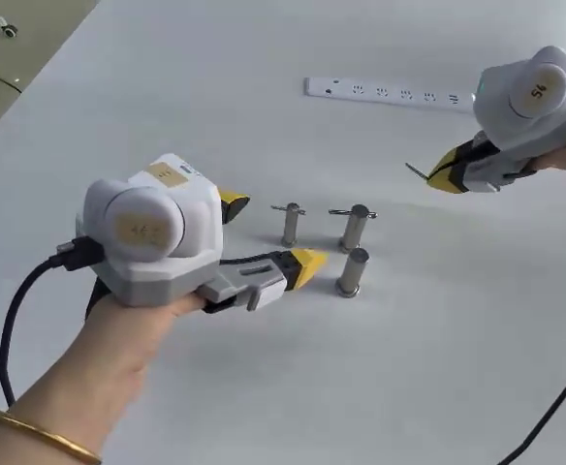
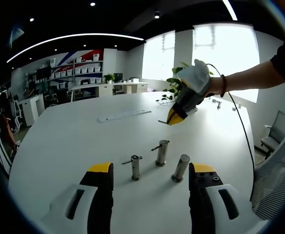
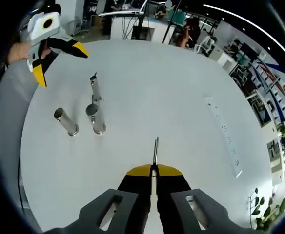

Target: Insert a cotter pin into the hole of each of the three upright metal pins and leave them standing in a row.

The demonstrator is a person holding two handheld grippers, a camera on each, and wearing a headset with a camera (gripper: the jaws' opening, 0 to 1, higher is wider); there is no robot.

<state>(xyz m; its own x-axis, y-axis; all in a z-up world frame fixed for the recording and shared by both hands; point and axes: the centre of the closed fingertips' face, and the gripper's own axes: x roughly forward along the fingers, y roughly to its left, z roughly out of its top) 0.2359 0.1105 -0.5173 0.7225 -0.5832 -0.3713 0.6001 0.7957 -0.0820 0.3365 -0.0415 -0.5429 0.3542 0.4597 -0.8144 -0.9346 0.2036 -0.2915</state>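
Observation:
Three upright metal pins stand on the white table. The left pin [image 1: 291, 224] and the far pin [image 1: 355, 228] each carry a cotter pin through the top. The near pin [image 1: 352, 272] has none. My left gripper [image 1: 271, 235] is open just left of them, and the pins [image 2: 161, 153] stand ahead between its yellow tips [image 2: 151, 170]. Up and to the right, my right gripper [image 1: 443, 174] hangs above the table, shut on a thin cotter pin [image 3: 155, 148] that sticks out past its tips [image 3: 153, 170]. From there the pins [image 3: 96, 118] lie off to the left.
A white power strip [image 1: 390, 93] lies flat at the back of the table. A black cable [image 1: 12, 320] trails from the left gripper. Desks, shelves and chairs [image 2: 84, 87] stand beyond the table.

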